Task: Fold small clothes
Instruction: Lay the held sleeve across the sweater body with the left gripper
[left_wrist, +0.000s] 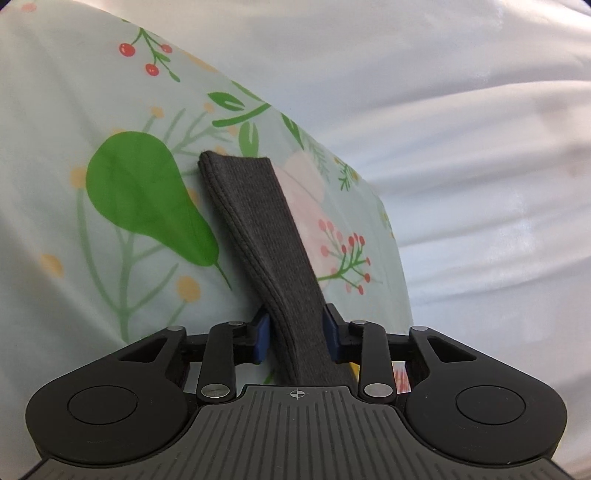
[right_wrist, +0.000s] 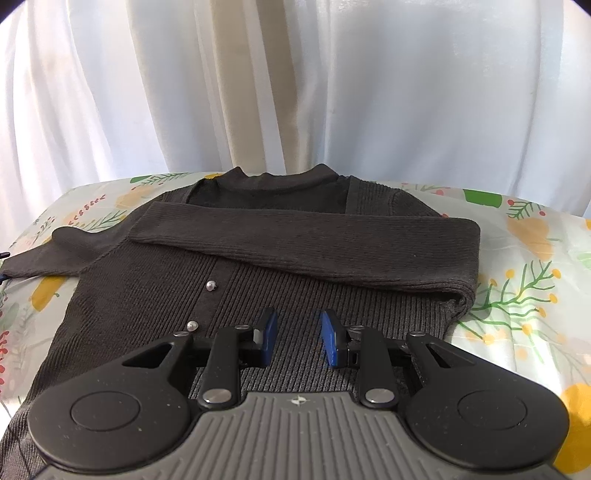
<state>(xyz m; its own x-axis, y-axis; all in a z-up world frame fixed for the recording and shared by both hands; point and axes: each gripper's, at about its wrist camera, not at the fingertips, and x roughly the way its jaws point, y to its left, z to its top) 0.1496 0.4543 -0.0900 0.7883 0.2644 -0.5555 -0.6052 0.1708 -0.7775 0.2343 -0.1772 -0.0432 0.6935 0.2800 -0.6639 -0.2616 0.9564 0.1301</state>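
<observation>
White curtain (right_wrist: 369, 92) walls off the far table (right_wrist: 517, 236) edge; floral cloth beside the sweater (right_wrist: 147, 288) lies bare.

You have a pale floral cloth (right_wrist: 517, 258) spread over the tabletop, printed with green leaves, red berries and yellow blossoms; in the left wrist view one large green leaf (left_wrist: 144, 195) of that print stands out. Behind the tabletop you see a white curtain (right_wrist: 406, 92) hanging in soft folds, with a beige strip (right_wrist: 247, 110) showing between them.

Dark grey ribbed cardigan (right_wrist: 155, 295), floral mint tablecloth (left_wrist: 122, 229), white curtain (right_wrist: 406, 92)
</observation>
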